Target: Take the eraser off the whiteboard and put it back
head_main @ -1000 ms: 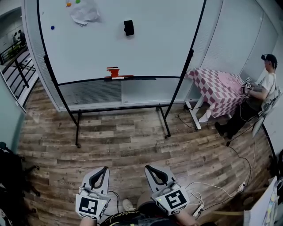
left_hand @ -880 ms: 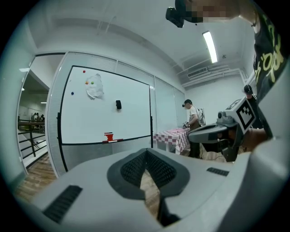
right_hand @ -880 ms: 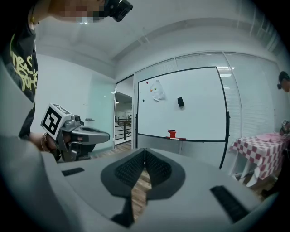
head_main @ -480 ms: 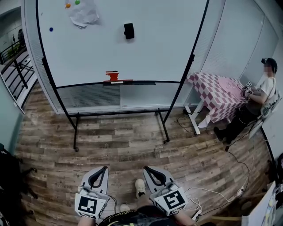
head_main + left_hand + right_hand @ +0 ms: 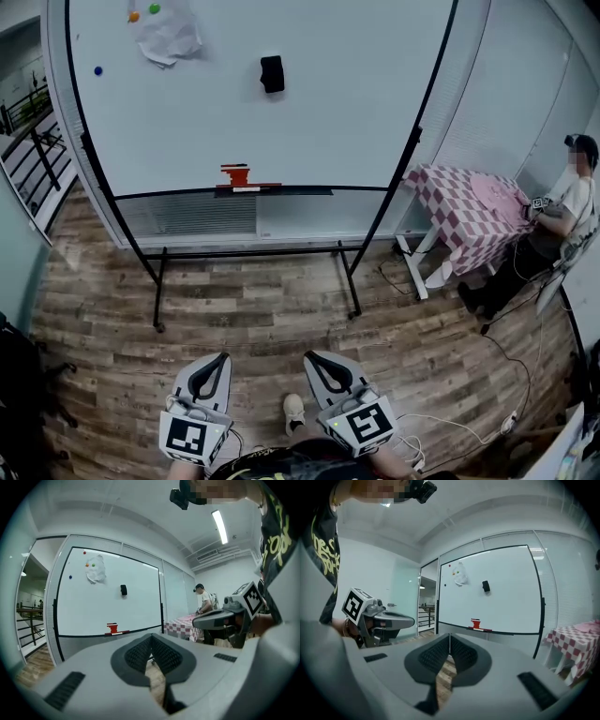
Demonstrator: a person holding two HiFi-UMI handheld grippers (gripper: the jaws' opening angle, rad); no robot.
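Note:
A black eraser [image 5: 272,73] clings to the upper middle of a freestanding whiteboard [image 5: 309,112]; it shows small in the left gripper view [image 5: 123,589] and the right gripper view [image 5: 486,586]. Both grippers are held low, well short of the board across a stretch of wooden floor. My left gripper [image 5: 210,362] is shut, with its ribbed pads touching and nothing between them. My right gripper [image 5: 322,361] is likewise shut and empty. Each gripper points level toward the board.
A red object [image 5: 234,175] sits on the board's marker tray. Crumpled paper [image 5: 169,33] and coloured magnets [image 5: 133,16] are at the board's top left. To the right stand a checkered-cloth table [image 5: 469,211] and a seated person [image 5: 562,216]. Cables [image 5: 506,337] trail across the floor.
The whiteboard has grown nearer and larger in the head view as I move toward it. Both grippers stay shut and keep their place in the frame.

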